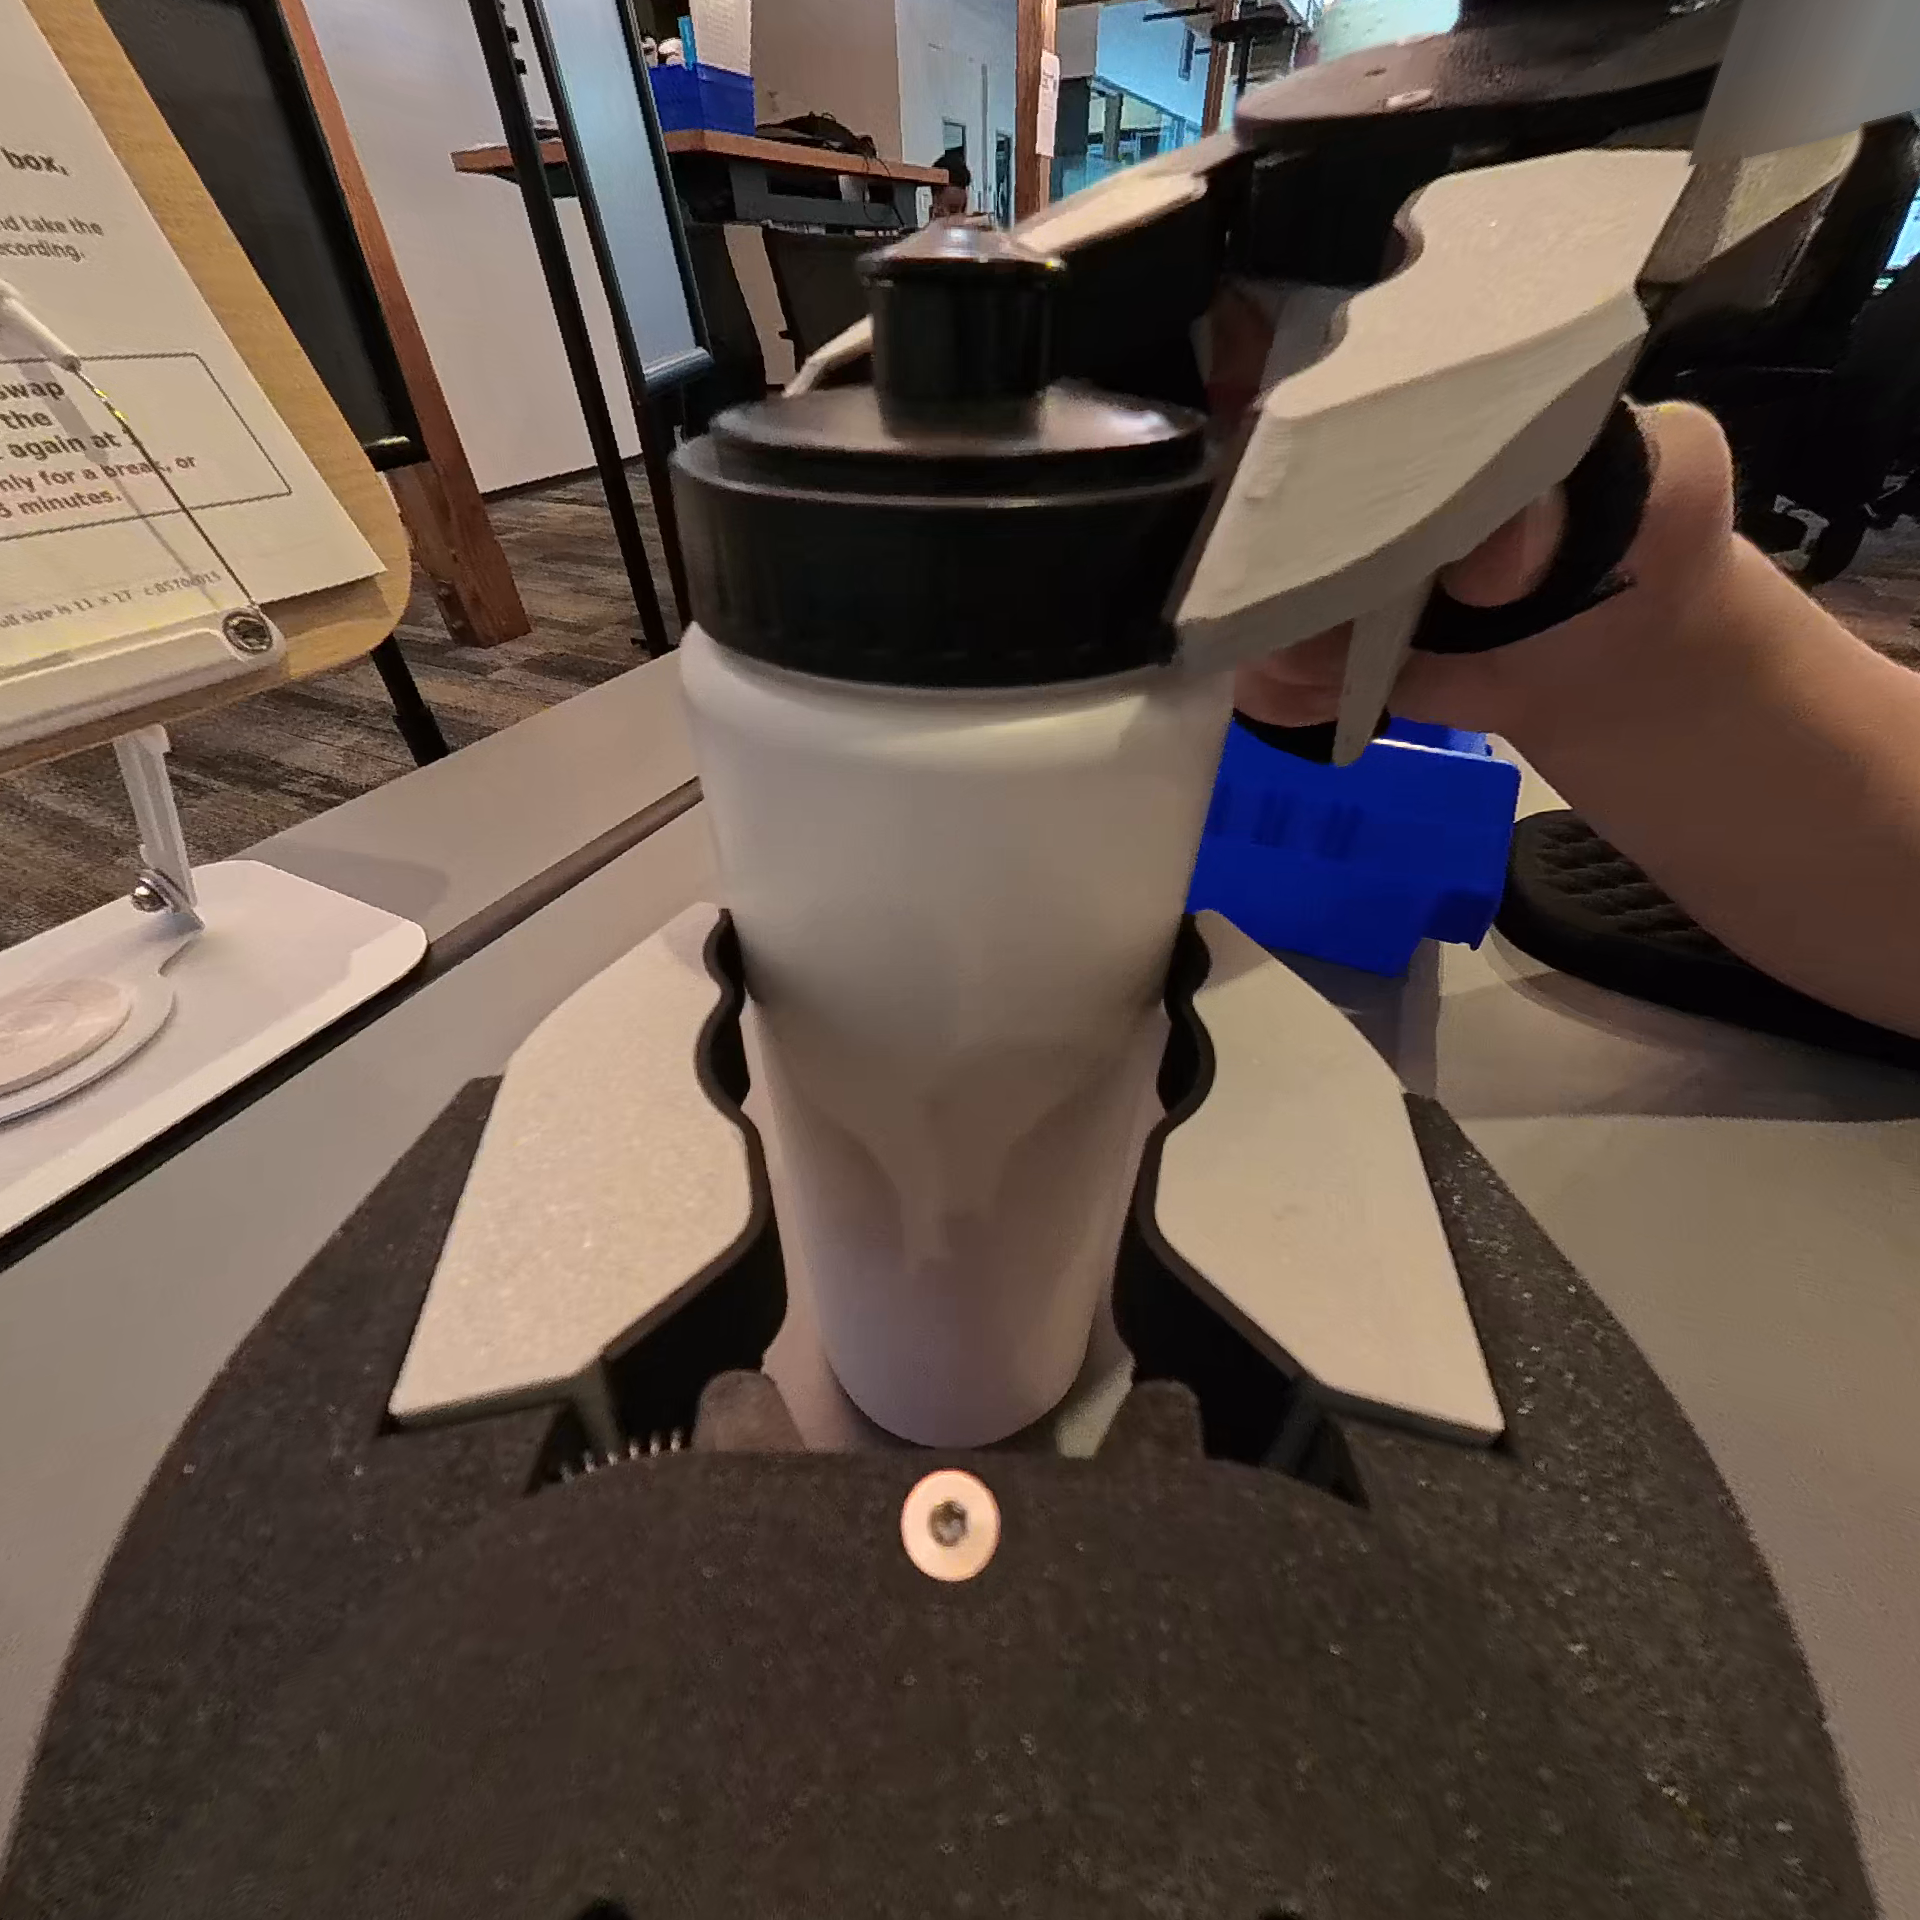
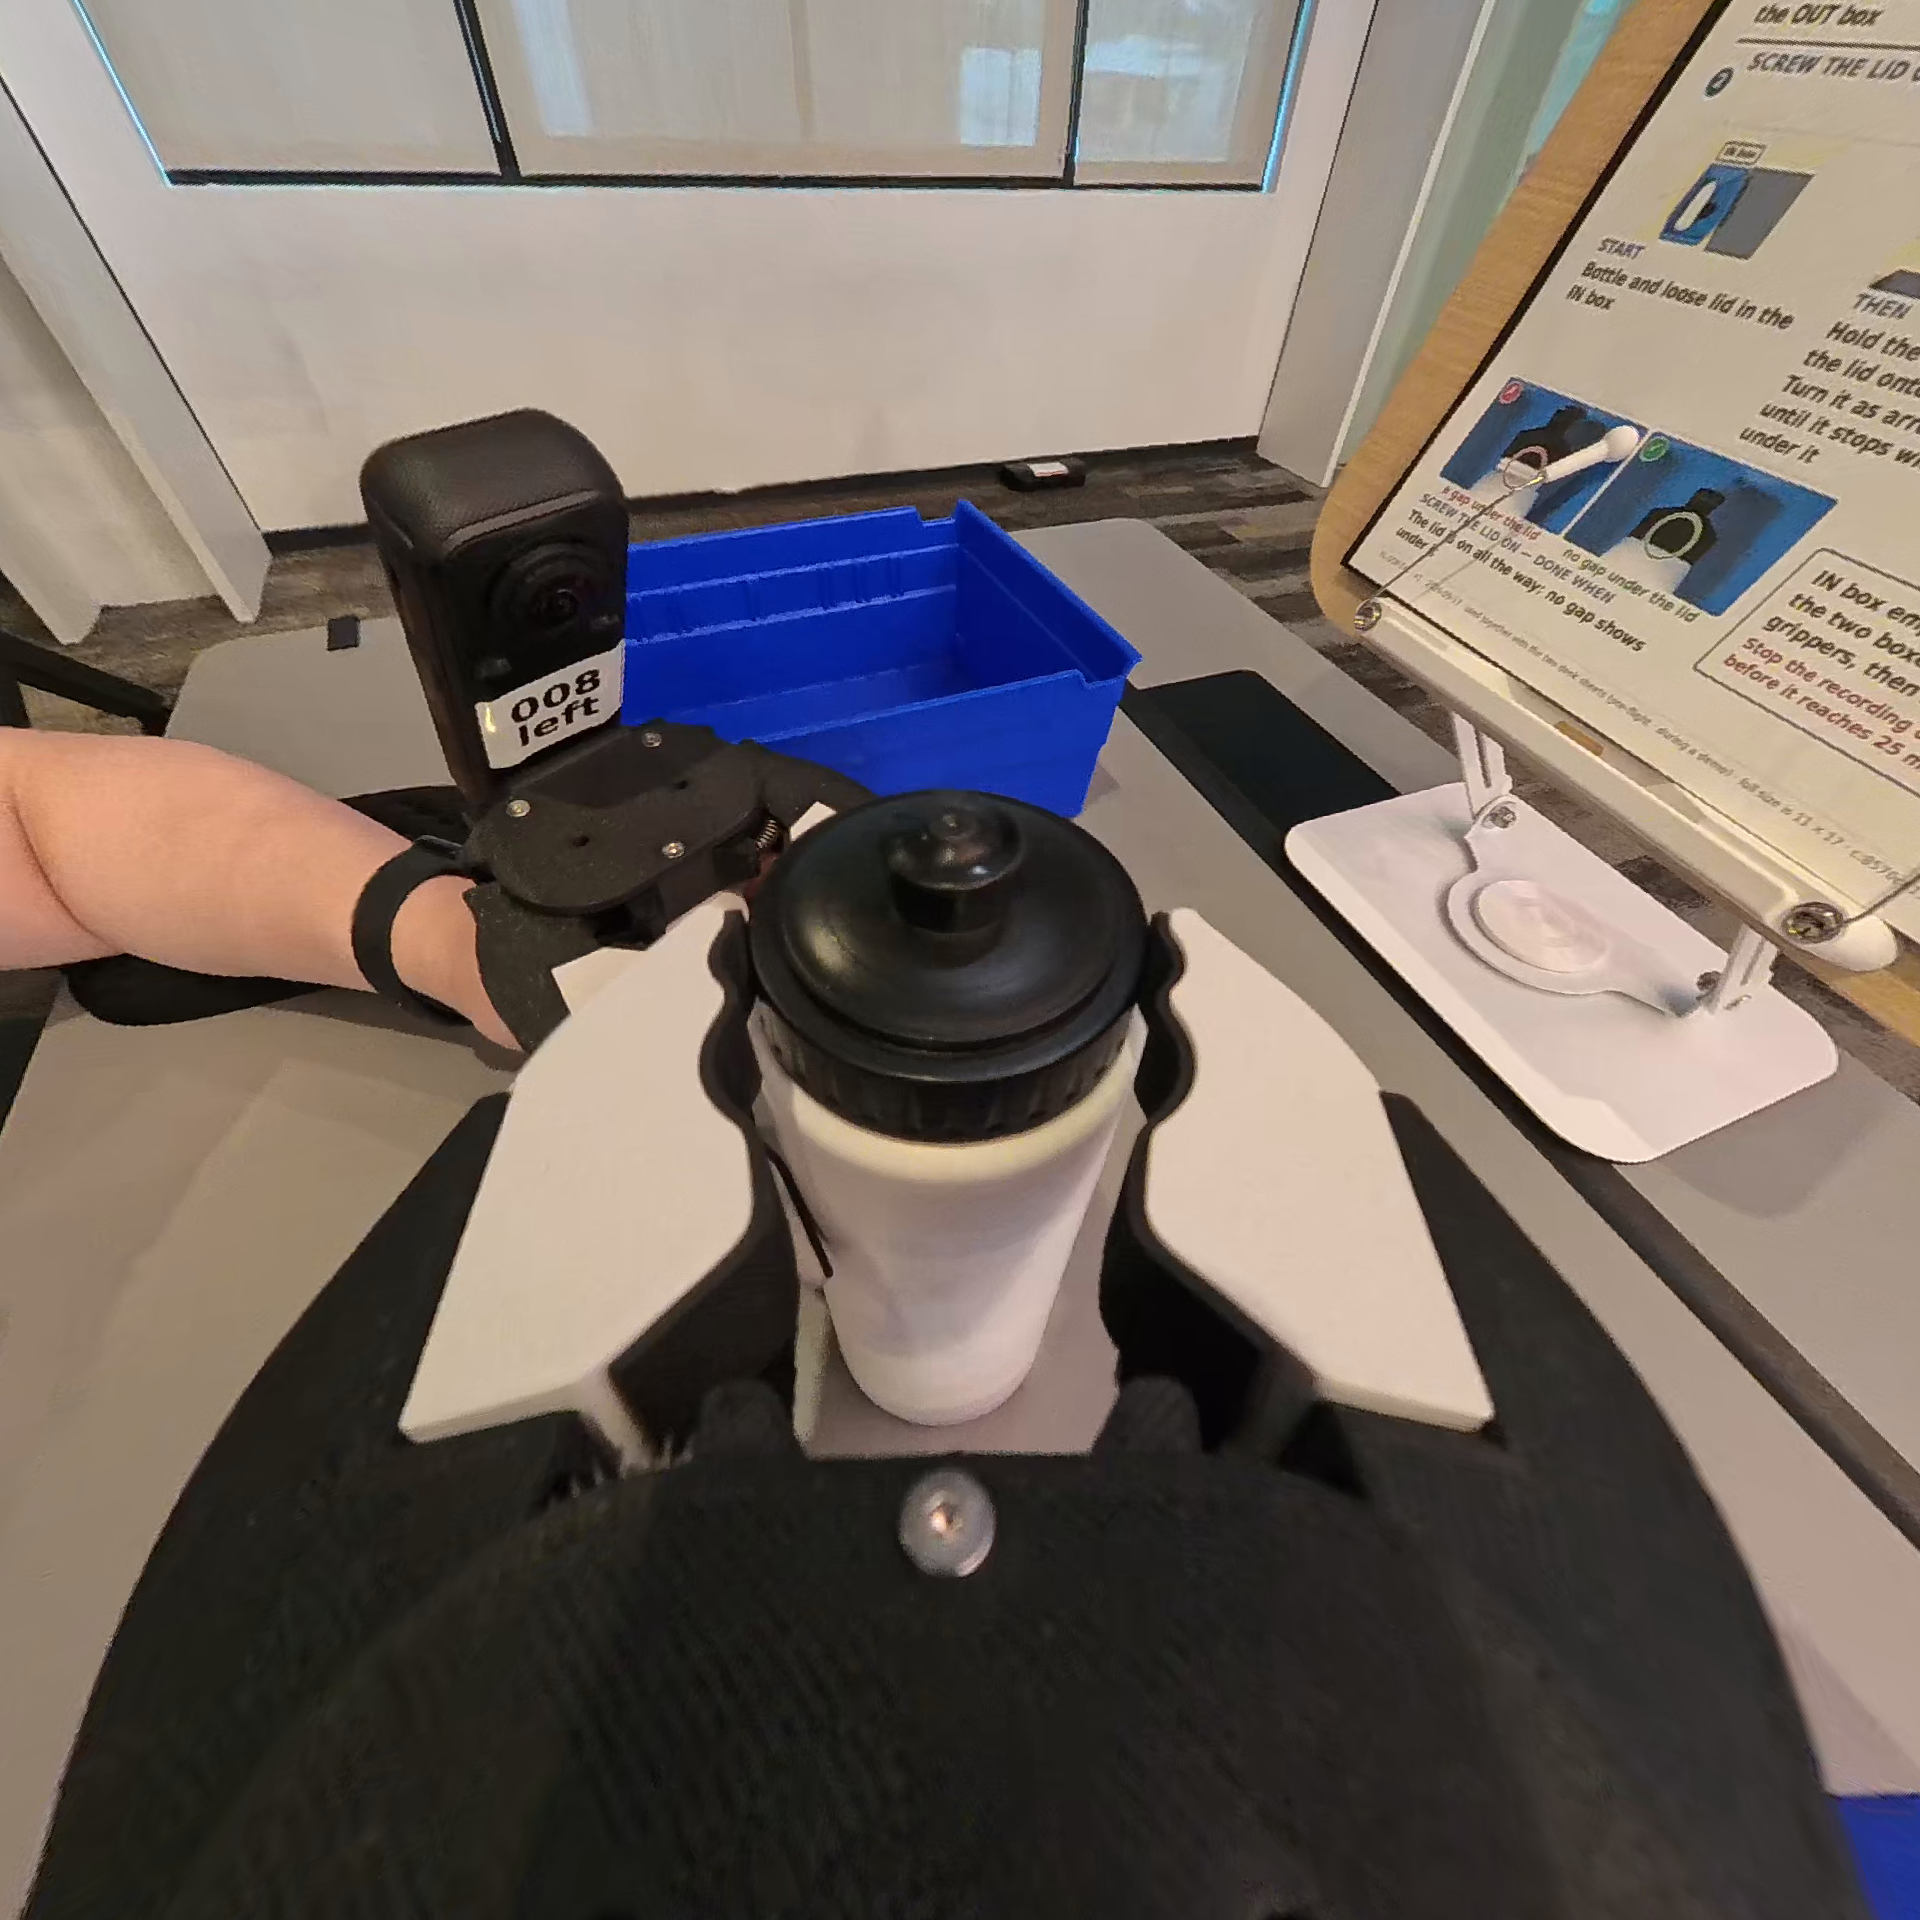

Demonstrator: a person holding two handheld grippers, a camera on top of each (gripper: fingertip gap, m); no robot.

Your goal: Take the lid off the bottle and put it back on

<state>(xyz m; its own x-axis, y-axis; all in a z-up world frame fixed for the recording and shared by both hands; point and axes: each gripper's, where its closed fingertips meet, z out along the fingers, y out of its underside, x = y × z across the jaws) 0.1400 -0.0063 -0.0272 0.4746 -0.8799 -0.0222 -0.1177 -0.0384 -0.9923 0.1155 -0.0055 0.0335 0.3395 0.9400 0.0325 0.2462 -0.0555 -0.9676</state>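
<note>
Two grippers share one white bottle [image 1: 951,935] standing upright on our desk [image 2: 260,1143]: our left gripper [image 1: 956,1029] clamps its body, our right gripper [image 2: 940,997] squeezes the black lid [image 2: 945,935], seated on top.

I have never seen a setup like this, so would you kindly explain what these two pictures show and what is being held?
There is no robot here: a person holds a hand-operated two-finger gripper in each hand, each carrying a camera that looks along its fingers. In the left wrist view, the left gripper is shut on the white bottle. In the right wrist view, the right gripper closes around the bottle's black lid, which sits on the bottle. A blue bin and an instruction board stand on the grey table.
</note>
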